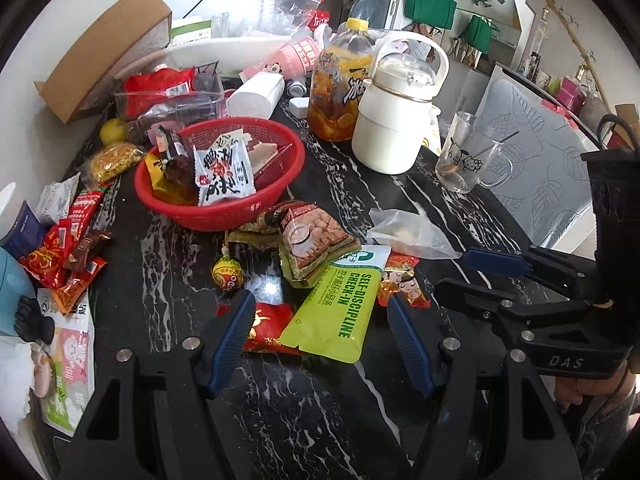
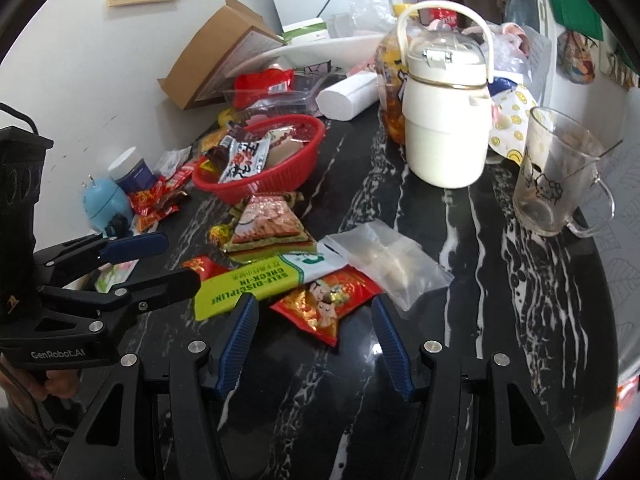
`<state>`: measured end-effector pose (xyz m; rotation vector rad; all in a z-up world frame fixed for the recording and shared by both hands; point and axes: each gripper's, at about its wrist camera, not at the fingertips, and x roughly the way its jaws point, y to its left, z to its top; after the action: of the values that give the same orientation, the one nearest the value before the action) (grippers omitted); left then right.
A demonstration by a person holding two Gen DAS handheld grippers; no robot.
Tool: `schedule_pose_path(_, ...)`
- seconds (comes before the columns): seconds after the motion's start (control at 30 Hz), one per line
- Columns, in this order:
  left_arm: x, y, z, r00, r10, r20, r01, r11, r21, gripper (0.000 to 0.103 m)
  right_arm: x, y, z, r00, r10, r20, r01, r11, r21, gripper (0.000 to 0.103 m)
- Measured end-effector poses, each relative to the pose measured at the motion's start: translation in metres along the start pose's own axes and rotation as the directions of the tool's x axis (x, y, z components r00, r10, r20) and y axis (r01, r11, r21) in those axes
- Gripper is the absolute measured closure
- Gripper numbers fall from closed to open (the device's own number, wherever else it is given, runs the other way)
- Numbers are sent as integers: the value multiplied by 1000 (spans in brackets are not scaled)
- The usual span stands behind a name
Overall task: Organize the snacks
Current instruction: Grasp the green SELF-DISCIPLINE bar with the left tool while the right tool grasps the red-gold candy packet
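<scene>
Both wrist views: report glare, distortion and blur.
Left wrist view: window glare on the marble table; fisheye bends the edges; green packet text sharp. Right wrist view: glare patch on the table before the hand-held gripper; dark vignetted corners.

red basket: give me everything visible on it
The red basket is a round, shallow bowl of slotted plastic with a rolled rim, upright on the black marbled table. It holds several snack packets, among them a white one with red and black print leaning over the near rim, a dark brown one at the left and a pale wedge-shaped one behind. Loose packets crowd its near and left sides; whether they touch it is unclear. Both open grippers are well short of it.
</scene>
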<state>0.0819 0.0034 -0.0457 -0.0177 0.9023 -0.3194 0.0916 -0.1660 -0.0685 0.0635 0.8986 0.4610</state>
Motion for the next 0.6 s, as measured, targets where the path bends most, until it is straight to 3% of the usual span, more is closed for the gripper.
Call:
schedule_pose_path(0.27,12,12,-1,1000,-12,-21,11,1000,-28,36,36,-9,-1,996,-11,-87,15,999,39,40)
schedule_pose_path(0.6,21,26,3,999,-44,-30,42,997,-64,36,66,-5,8,992,-33,-125,34,999,6,38)
